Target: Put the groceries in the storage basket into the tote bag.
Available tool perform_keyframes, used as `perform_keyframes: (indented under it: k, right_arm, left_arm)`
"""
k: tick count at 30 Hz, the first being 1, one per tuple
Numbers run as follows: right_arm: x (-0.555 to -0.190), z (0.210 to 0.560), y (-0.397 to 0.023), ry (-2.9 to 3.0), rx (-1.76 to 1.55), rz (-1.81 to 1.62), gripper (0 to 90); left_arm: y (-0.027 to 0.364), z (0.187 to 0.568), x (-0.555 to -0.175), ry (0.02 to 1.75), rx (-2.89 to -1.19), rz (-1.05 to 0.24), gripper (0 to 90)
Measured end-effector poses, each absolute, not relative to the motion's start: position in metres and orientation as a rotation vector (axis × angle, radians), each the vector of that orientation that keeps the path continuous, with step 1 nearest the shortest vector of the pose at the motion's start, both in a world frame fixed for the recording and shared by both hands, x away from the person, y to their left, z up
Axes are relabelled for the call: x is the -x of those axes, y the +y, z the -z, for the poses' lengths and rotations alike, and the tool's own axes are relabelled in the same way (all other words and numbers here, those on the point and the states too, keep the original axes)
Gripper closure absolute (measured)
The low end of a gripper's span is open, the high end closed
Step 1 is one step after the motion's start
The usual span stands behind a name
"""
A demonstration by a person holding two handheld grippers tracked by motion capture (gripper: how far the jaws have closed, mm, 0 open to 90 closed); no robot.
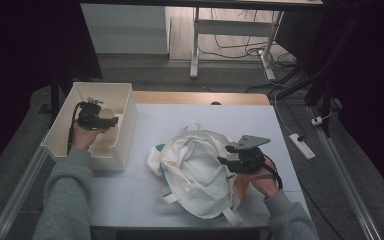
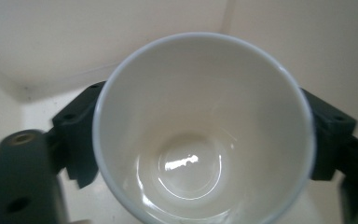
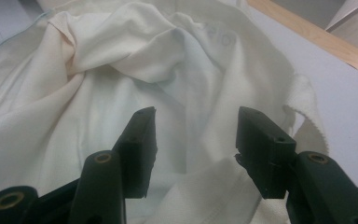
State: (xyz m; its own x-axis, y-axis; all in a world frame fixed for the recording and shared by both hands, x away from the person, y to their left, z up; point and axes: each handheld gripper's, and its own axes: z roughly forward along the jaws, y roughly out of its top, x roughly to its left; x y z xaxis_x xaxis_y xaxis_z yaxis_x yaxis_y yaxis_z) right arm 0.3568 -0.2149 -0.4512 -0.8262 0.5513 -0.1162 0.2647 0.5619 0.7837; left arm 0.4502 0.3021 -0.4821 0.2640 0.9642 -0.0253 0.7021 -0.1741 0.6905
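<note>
Inside the cream bin at the far left of the desk, our left claw has its jaws around a white cup, one jaw on each side of the wall just below the rim; from these pictures we cannot tell whether the pads press the cup or have let it go. The cup sits low in the bin, near its back wall, mouth turned toward the claw's camera, glossy and empty. We judge it stiff, smooth and breakable: a glazed wall like this slips easily, so the sound hold is across the body below the rim, square and firm but not hard, and it should be set down gently rather than dropped. Over at the right, our right claw stands spread with nothing between its jaws, hovering just above the white cloth bag, which lies crumpled in the middle of the desk with its straps trailing off the near and far edges. The bag is soft and light and will sag wherever it is lifted; a fold of the cloth or a strap, such as the hemmed band right under the jaws, gives the best purchase. Something teal peeks out at the bag's left edge.
</note>
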Motion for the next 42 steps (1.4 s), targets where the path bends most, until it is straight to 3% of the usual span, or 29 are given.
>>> perform_keyframes:
  k: [10,42]
  right_arm:
    - [-0.357,0.451,-0.216,2.447,-0.672,-1.157,47.9]
    - [-0.357,0.45,-0.218,2.44,-0.682,-1.161,47.6]
  left_arm:
    - [0.303,0.473,-0.437,1.471,-1.934,-0.595,19.5]
    - [0.312,0.404,-0.353,1.249,-1.625,-0.664,19.5]
